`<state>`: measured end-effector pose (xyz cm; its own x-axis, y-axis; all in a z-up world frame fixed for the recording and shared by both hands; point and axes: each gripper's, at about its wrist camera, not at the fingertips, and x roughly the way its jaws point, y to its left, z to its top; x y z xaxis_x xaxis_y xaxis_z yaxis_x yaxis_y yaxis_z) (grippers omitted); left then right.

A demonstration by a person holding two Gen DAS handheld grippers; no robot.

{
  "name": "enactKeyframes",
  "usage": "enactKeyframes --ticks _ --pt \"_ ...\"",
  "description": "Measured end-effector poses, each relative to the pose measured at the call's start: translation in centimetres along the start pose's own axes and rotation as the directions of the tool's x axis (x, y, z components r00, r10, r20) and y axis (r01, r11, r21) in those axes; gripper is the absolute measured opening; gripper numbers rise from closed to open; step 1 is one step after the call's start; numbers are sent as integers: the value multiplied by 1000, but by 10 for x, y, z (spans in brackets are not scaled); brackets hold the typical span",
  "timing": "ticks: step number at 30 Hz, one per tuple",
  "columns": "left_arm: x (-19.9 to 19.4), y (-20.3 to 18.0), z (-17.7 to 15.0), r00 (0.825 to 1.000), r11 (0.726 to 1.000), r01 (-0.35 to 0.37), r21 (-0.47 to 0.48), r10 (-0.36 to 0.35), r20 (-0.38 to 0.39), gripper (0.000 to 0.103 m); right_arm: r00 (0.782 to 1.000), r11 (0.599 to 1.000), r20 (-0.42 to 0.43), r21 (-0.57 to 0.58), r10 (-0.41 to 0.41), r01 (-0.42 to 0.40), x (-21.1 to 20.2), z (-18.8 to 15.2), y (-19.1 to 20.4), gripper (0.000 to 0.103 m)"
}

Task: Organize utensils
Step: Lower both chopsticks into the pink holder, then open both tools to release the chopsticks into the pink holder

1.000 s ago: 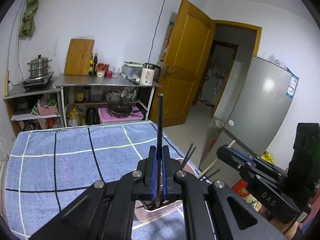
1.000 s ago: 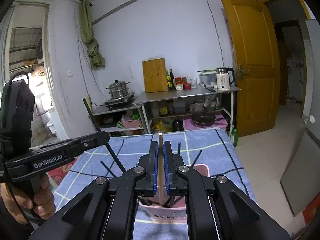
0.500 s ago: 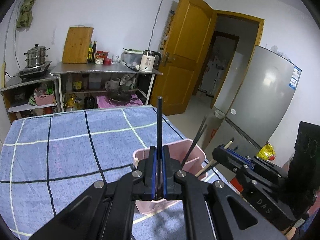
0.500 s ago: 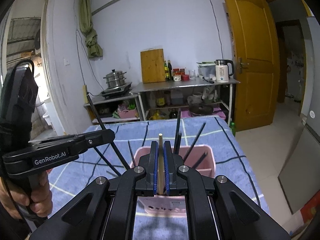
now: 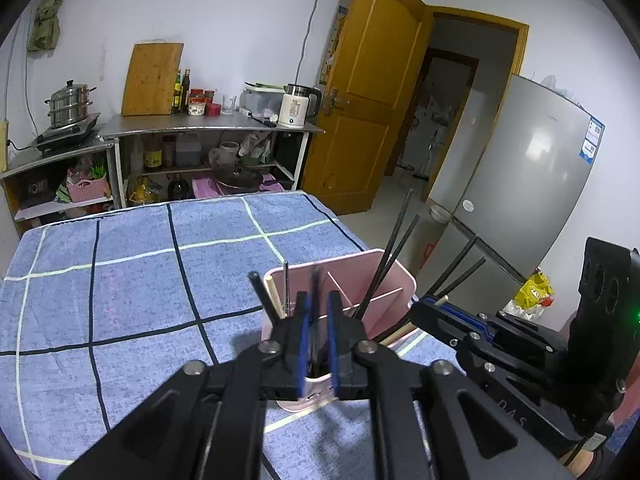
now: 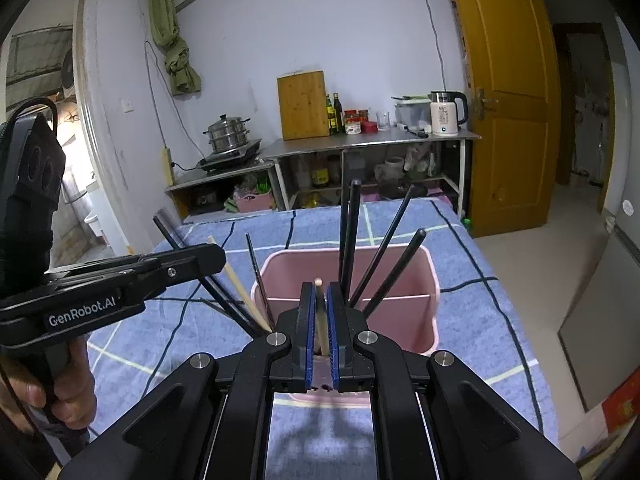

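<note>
- The blue checked cloth (image 5: 120, 280) covers the desk before a kitchen shelf.
- The pink plastic divided utensil holder (image 6: 400, 276), earlier mostly hidden low behind the tongs, now shows fully.
- The left tongs (image 5: 317, 340) are opening; the blurred black chopstick (image 5: 316, 280) hangs loose between them.
- The right tongs (image 6: 320, 328) stay clamped on the pale wooden chopstick (image 6: 320, 308) above the holder.

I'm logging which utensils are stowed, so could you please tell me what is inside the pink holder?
The pink holder has divider walls and holds black chopsticks leaning out, plus a wooden chopstick at its left end. Its bottom and the sticks' lower ends are hidden by its walls and the jaws.
</note>
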<state>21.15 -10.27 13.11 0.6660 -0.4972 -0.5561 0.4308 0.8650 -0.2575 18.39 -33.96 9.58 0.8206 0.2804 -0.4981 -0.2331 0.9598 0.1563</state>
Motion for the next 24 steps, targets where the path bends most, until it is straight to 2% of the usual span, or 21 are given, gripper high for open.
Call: enactKeyframes --ticks 2,4,11,13,18,21,24 --pt "-8 1 1 1000 1000 1 -3 -1 20 22 1000 1000 12 -4 -1 1 -6 1 2 9" --pt "-15 1 2 999 1000 2 -5 -2 33 24 1000 1000 23 -8 -7 7 -13 3 3 15" --pt "-43 0 3 996 1000 3 -6 -2 89 35 998 1000 50 -14 -23 24 -35 2 9 15" --pt "-51 -1 0 994 1000 4 -8 -3 106 42 998 999 51 -14 -34 34 -40 -1 11 15" --pt "-65 1 -14 991 1000 -7 -22 10 137 43 997 999 62 -10 -44 45 -54 -13 16 16" --pt "-71 2 -26 989 1000 -25 -19 28 149 49 997 999 64 -9 -47 47 -60 -22 18 19" --pt "-75 3 -39 987 999 -32 -20 35 156 51 996 999 68 -11 -50 51 -67 -33 21 20"
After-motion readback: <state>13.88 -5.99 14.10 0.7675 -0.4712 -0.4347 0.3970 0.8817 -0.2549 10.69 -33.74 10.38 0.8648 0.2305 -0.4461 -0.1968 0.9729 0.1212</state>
